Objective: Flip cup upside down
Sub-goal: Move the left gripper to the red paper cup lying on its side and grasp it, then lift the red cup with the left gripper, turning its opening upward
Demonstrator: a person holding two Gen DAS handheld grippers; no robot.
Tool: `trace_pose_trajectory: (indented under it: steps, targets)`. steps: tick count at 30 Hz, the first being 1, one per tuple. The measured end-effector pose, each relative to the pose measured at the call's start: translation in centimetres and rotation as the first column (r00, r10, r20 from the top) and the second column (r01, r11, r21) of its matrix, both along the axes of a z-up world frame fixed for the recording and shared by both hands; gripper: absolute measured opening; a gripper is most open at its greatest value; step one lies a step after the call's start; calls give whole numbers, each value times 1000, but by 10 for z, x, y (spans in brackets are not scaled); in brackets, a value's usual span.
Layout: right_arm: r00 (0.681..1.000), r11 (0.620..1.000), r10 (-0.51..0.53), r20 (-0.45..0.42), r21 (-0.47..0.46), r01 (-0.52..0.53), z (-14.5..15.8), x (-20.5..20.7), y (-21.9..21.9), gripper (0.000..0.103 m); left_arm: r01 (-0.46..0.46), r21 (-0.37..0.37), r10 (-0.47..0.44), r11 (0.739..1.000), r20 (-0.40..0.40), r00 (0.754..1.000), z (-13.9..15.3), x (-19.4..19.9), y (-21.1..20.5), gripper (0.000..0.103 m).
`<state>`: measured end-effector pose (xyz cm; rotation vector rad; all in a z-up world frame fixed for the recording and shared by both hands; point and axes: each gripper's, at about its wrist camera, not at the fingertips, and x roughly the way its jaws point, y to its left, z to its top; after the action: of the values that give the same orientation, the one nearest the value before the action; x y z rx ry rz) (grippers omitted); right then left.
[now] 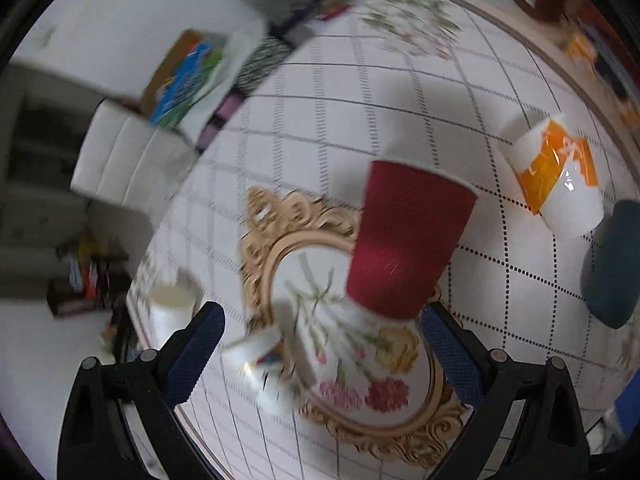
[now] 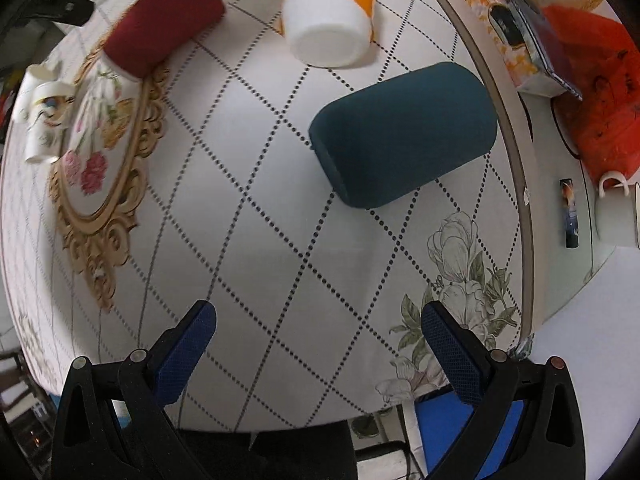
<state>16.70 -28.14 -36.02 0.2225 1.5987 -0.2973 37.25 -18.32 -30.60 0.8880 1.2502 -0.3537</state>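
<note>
Right now, through your left wrist camera, the left gripper has its jaws wide apart and empty, hovering over the bench. The red cup stands just ahead between the fingers, already mouth down, its base toward you, partly over the gold-framed floral print. A small white paper cup sits near the left finger, blurred. The orange-and-white cup is also inverted, further right.

From your right wrist camera, the right gripper is likewise open and holding nothing. The dark teal cup lies on its side well ahead, near the bench edge. I judge that one is still to be flipped: you'd need to advance, straddle its body, close, then rotate it mouth down.
</note>
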Motion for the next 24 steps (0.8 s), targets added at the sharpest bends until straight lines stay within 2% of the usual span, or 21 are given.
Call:
trace_pose_trajectory:
  steps: [6,11,14,17,21,24]
  targets:
    - [998,998,-59,-25,1,59,-13,5,-11,103,137,32,-135,990,-57,989,-30,8,-32,101]
    - [996,997,-82,-41,-1,82,-20,13,-19,103,168,11,-166,986,-92,982,-43,12,-46,100]
    - [995,996,-87,-41,-6,87,-21,18,-23,103,178,-2,-177,984,-107,978,-50,15,-52,91]
    - [995,996,-92,-41,-17,92,-20,21,-20,103,192,-3,-191,981,-112,975,-56,15,-56,89]
    - [995,996,-88,-40,-27,87,-17,31,-22,103,197,-5,-196,980,-135,971,-65,14,-59,78]
    - [996,996,-85,-40,-33,84,-15,36,-23,103,198,-11,-198,980,-135,971,-67,13,-59,77]
